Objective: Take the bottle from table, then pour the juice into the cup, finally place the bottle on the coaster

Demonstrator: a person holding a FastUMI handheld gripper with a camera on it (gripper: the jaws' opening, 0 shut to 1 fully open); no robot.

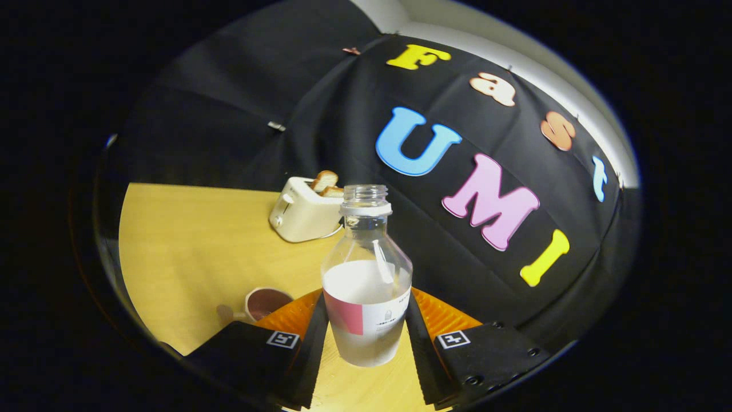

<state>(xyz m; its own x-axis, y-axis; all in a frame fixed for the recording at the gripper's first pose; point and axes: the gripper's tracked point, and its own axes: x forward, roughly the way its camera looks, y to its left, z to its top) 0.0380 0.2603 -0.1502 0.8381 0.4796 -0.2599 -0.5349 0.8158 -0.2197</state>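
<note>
Clear bottle (366, 286) pinched between my hand-held gripper (366, 337) fingers, neck upright, cap off | cup (264, 303) low, just left of left finger | pour leftward.

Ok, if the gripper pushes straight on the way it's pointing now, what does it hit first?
Nothing new right away: the gripper is already shut on the bottle. Carried straight on, the bottle would probably meet the black cloth wall first, though depth is unclear. The toaster stands off to one side.
</note>
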